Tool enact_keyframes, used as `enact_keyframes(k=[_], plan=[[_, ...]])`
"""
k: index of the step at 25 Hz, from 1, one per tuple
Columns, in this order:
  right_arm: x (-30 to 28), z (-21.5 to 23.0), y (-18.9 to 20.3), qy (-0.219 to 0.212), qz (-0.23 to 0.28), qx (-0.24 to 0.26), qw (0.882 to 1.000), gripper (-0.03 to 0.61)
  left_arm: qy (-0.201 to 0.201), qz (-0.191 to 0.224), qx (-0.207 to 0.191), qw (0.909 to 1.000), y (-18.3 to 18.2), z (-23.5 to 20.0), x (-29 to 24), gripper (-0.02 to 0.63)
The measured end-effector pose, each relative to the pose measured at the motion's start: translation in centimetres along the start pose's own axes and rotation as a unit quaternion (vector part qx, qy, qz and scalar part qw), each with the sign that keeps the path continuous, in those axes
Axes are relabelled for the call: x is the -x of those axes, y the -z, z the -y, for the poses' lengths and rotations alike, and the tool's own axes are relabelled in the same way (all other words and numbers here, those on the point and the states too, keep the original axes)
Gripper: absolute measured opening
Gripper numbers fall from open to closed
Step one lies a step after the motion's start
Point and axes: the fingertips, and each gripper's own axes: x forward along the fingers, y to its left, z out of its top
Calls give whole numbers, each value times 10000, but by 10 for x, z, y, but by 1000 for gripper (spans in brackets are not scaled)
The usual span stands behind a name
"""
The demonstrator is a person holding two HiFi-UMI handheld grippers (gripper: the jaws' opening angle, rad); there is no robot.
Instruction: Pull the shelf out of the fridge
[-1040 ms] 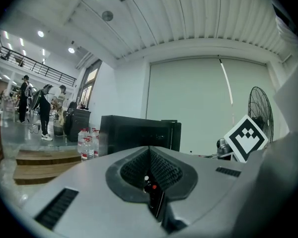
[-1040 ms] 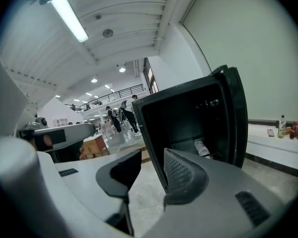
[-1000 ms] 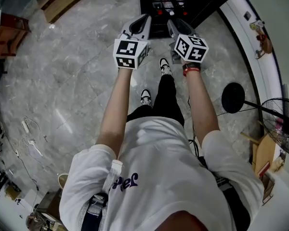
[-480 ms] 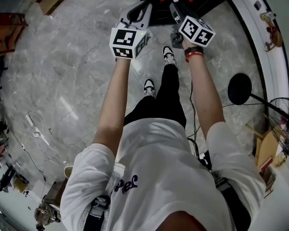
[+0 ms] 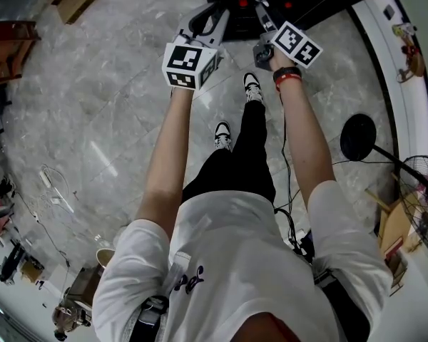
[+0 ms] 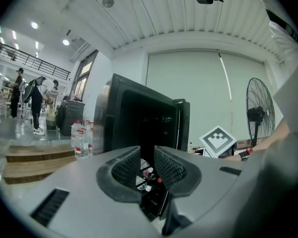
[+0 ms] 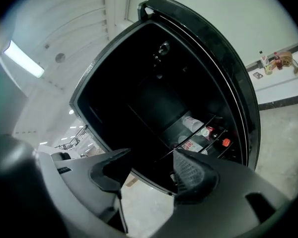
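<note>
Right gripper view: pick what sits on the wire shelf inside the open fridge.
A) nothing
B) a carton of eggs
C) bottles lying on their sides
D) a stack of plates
C: several bottles, some with red caps, lie on their sides on the wire shelf inside the dark fridge.

The right gripper [image 7: 150,158] has just been opening, and its jaws stand wide apart with nothing between them but the lower edge of the open black fridge [image 7: 139,93] and pale floor [image 7: 144,202]. The dark fridge fills the tilted view beyond the jaws. Its wire shelf [image 7: 208,123], just above the ribbed right-hand jaw, carries red-capped bottles [image 7: 194,124] lying on their sides.
</note>
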Motion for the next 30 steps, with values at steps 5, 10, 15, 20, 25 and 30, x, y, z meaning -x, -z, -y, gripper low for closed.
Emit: enact_keyframes(k=[5, 10, 15, 20, 25, 30], plan=[[-18, 16, 3, -93, -29, -417, 9991, 259, -42, -158, -12, 9999, 18, -6, -12, 91], [-40, 27, 2, -362, -17, -792, 9962, 253, -9, -257, -17, 9997, 28, -11, -33, 92], [-63, 41, 10, -485, -80, -1314, 9901, 255, -137, -186, 4, 9997, 38, -20, -50, 92], [-88, 56, 6, -666, 150, -2107, 9752, 255, -154, -142, -43, 9998, 42, -25, -67, 92], [-114, 80, -1, -712, 347, -2705, 9595, 255, -187, -90, 4, 9998, 47, -29, -85, 92], [-135, 100, 0, -646, 314, -2911, 9540, 255, -193, -55, 21, 9998, 52, -27, -104, 92]])
